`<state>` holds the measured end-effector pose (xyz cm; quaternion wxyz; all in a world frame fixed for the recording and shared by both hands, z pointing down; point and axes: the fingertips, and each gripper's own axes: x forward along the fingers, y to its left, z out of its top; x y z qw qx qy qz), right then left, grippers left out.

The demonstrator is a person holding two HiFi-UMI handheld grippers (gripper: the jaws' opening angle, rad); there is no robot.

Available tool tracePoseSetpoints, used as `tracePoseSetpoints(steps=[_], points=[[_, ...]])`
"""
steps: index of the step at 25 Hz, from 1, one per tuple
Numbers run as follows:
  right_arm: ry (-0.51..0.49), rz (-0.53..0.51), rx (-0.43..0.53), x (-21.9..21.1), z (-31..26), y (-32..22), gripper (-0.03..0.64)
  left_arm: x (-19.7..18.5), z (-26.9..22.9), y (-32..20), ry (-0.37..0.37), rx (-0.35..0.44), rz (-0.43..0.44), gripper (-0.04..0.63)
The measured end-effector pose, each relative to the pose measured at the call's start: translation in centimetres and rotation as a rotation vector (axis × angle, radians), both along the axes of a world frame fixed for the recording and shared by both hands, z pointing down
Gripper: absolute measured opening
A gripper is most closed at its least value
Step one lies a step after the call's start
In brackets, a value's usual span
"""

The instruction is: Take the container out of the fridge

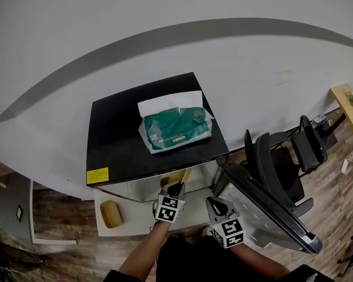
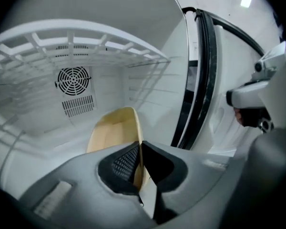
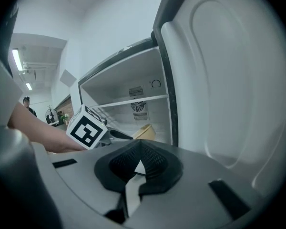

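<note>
The container is a tan, shallow bowl, tilted up on its side inside the open mini fridge. My left gripper is shut on the container's near rim, which runs between the two black pads. From the head view, the left gripper reaches into the fridge opening, with the container just showing under the black top. My right gripper is shut with nothing in it and hangs beside the open door. The container appears past it on the lower shelf.
A white wire shelf spans the fridge above the container, with a fan vent on the back wall. The open door stands to the right. A green tissue pack lies on the fridge top. A black chair stands behind the door.
</note>
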<state>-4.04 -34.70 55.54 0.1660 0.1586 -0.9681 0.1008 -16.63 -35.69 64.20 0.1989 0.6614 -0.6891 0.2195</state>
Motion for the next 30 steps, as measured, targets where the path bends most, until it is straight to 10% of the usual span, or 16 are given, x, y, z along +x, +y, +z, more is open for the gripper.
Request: tracePoseSetpoints(steps=[14,30], points=[[-0.018,0.052,0.036,-1.6,-2.4,2.6,0.000,3.4,-6.8,11.5,0.045,0.149,0.011,0.031],[0.008,0.094,0.123,-2.0,-4.9,9.7,0.000,-0.2,-12.3,27.4,0.077,0.351,-0.216,0.031]])
